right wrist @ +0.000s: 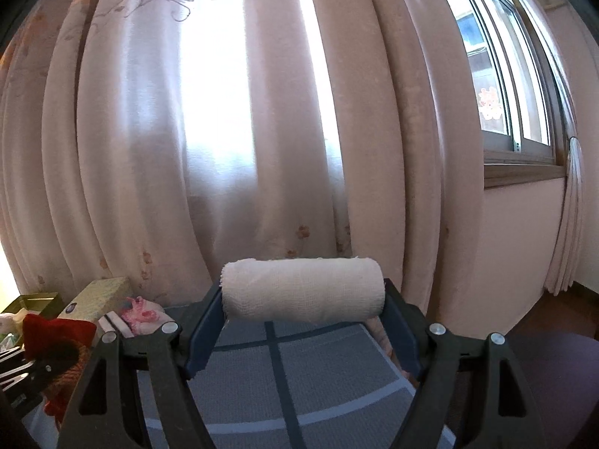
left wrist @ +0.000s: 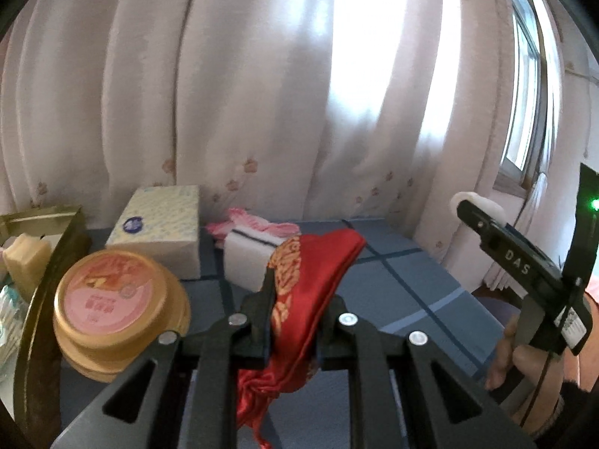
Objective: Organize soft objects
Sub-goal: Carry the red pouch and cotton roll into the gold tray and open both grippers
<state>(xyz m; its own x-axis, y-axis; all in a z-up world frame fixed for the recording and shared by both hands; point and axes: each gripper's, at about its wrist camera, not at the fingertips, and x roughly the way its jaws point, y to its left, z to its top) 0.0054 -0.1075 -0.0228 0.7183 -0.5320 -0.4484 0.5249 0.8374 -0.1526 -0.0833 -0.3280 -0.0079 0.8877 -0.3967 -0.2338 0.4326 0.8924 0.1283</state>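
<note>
1. The task is judged to be partway through: two soft things are being carried at once, while others are lying loose on the bench [left wrist: 408, 280], which is covered by a blue checked cloth.

2. A gold tray [left wrist: 41, 262] at the left edge of the bench is being used, it seems, as the collecting place; pale packets are seen inside it, though what they are cannot be told.

3. Left on the bench are a pink frilly cloth [left wrist: 254, 224], a white foam block [left wrist: 247, 262] just in front of it, a tissue box [left wrist: 161, 224] and a round gold tin [left wrist: 112, 299] beside the tray. Whether these are meant to be moved is not being shown.

4. The left gripper [left wrist: 295, 295] is being held with its fingers pressed close together, and a red cloth with gold pattern [left wrist: 310, 277] is being pinched between them; the cloth's loose end is hanging down below the fingers, above the bench.

5. The right gripper [right wrist: 303, 321] is being held with its fingers spread wide, and a white gauze roll [right wrist: 303, 292] is being clamped endwise between the blue pads [right wrist: 204, 333], one pad against each end. The roll is being kept level in the air, above the bench.

6. What is left, by this reading, is the setting down of both carried things and the gathering of the pink cloth.
</note>
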